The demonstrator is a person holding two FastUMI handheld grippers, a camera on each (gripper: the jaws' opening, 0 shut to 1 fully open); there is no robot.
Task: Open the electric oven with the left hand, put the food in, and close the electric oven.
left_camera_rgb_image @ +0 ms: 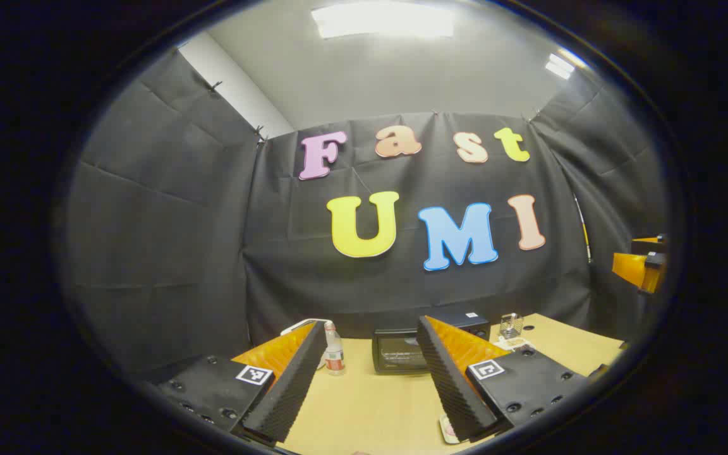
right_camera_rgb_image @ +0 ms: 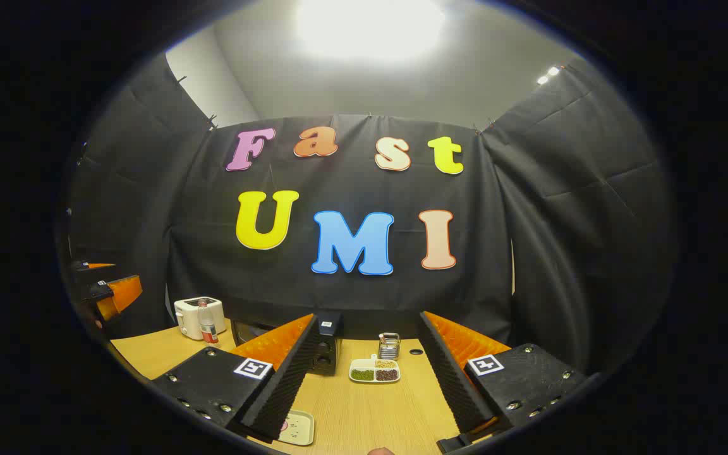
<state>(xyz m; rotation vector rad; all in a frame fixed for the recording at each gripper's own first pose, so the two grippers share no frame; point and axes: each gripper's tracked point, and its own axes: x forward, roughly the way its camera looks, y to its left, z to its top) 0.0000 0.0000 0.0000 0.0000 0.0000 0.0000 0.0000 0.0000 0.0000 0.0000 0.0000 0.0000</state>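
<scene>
The black electric oven (left_camera_rgb_image: pixel 402 351) stands at the back of the wooden table (left_camera_rgb_image: pixel 364 404) with its door shut. My left gripper (left_camera_rgb_image: pixel 371 323) is held open well in front of it, with nothing between its fingers. In the right gripper view the oven (right_camera_rgb_image: pixel 327 344) is partly hidden behind one finger. My right gripper (right_camera_rgb_image: pixel 367 318) is also open and holds nothing. A small pale tray (right_camera_rgb_image: pixel 297 426) with something pinkish on it lies near the table's front edge, half hidden by a finger. The same tray (left_camera_rgb_image: pixel 447 430) peeks out in the left gripper view.
A white toaster (right_camera_rgb_image: pixel 194 316) and a small bottle (right_camera_rgb_image: pixel 207 325) stand left of the oven. A sectioned dish of beans (right_camera_rgb_image: pixel 375 371) and a metal holder (right_camera_rgb_image: pixel 389 346) sit to its right. The other gripper (left_camera_rgb_image: pixel 642 265) hangs at the right edge.
</scene>
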